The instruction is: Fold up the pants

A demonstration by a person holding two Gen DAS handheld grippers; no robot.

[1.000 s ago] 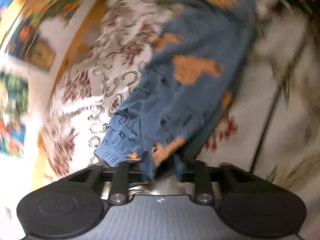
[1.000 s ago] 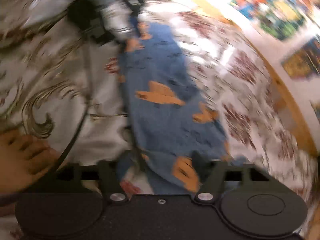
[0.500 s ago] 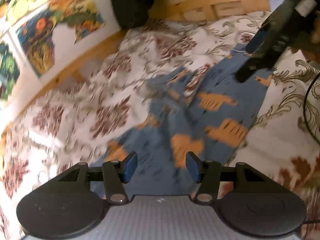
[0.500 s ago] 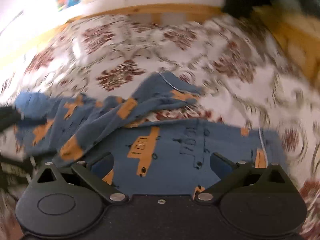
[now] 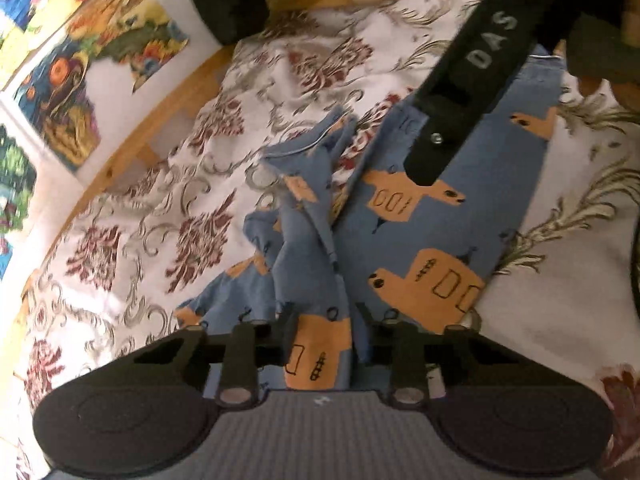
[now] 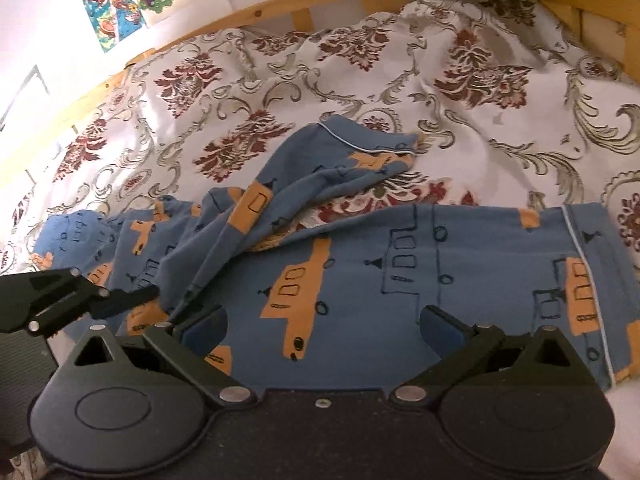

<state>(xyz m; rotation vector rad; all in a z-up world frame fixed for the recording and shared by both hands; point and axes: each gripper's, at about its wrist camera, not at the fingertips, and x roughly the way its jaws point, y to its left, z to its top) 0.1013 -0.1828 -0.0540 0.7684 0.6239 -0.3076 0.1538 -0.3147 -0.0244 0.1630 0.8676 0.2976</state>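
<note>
Both hand-held grippers stand apart above the pants point(image 6: 360, 264) spread on the bed point(image 6: 400, 80), left hand-held gripper point(image 5: 326, 344) near the waist, right hand-held gripper point(image 6: 322, 328) over a flat leg, probably ready to straighten the crumpled one.

A bed is being covered by a white bedspread point(image 6: 460, 152) patterned with dark red flowers and grey-green scrolls. The bed is being bordered by a pale wooden frame point(image 6: 304, 12) with slats. Behind it, a white wall point(image 6: 44, 28) is being decorated with colourful pictures point(image 6: 116, 4). Warm light is being cast across the bedspread.
</note>
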